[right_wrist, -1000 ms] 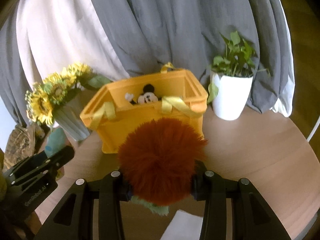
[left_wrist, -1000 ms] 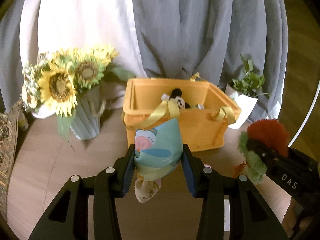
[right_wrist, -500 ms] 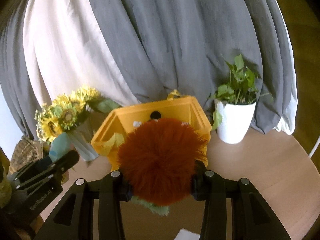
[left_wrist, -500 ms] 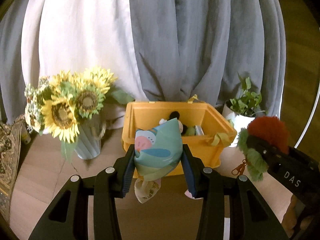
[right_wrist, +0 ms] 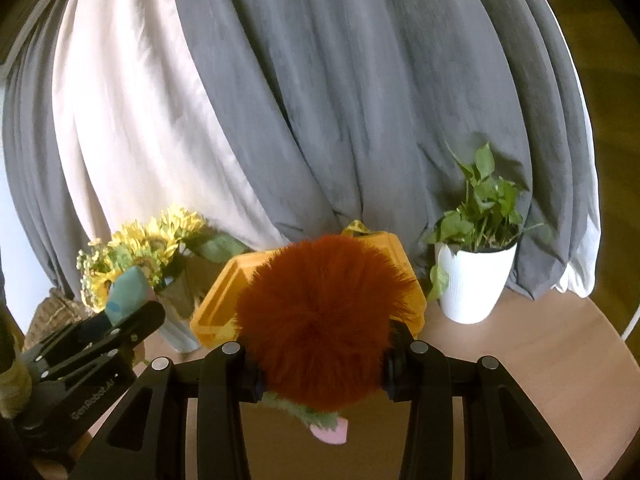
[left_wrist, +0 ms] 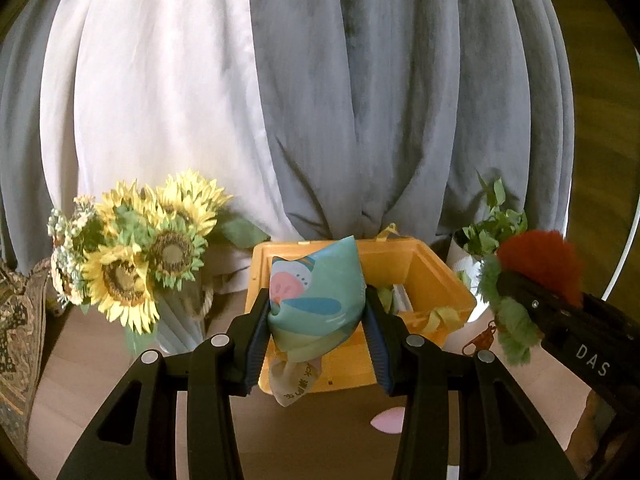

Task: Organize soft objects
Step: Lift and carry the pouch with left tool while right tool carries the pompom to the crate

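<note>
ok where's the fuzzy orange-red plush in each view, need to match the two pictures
Left wrist view: fuzzy orange-red plush at the right edge, clamped in the right gripper, right of the yellow basket.
Right wrist view: low centre, filling the gripper's jaws, hiding most of the basket.
Shared landmark: the yellow basket.

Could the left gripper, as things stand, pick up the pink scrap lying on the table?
Probably not yet: the left gripper is shut on the teal pouch, so its fingers are occupied. The pink scrap itself lies uncovered below.
</note>
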